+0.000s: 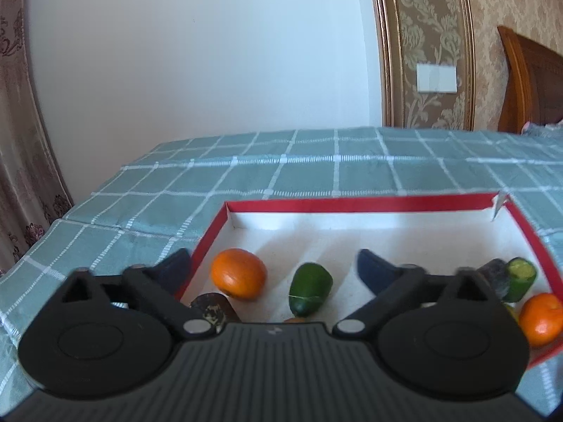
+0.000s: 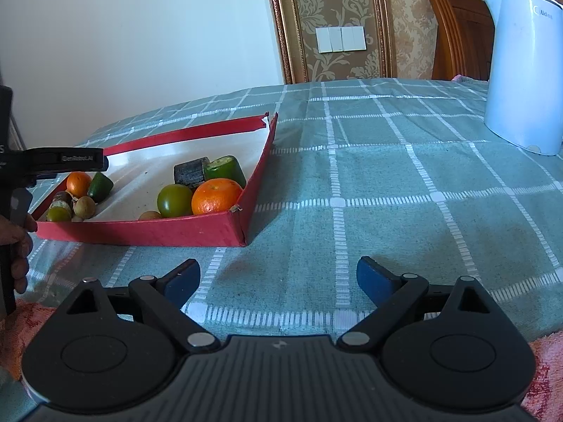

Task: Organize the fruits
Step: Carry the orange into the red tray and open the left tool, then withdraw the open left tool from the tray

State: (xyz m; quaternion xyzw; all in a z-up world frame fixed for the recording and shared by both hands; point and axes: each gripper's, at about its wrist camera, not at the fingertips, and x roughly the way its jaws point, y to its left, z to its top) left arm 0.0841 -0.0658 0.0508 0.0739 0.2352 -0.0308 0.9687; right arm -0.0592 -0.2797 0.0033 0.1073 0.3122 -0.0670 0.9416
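Note:
A red-walled tray [image 1: 369, 204] with a white floor sits on the checked cloth and shows in the right wrist view [image 2: 140, 234] too. In it lie an orange [image 1: 238, 273], a green cucumber piece [image 1: 309, 293], a second cucumber piece [image 1: 519, 279], another orange [image 1: 540, 318] and a dark fruit [image 1: 211, 307]. My left gripper [image 1: 274, 269] is open and empty, just above the tray's near part. My right gripper [image 2: 278, 276] is open and empty over bare cloth, in front of the tray. From there I see an orange [image 2: 216, 196], a green tomato [image 2: 174, 199] and a dark block [image 2: 190, 172].
A white electric kettle [image 2: 524, 70] stands at the far right of the table. A wooden chair [image 2: 457, 31] is behind the table. A pink towel [image 2: 545, 369] lies at the near edge. The teal checked cloth [image 2: 387, 193] stretches right of the tray.

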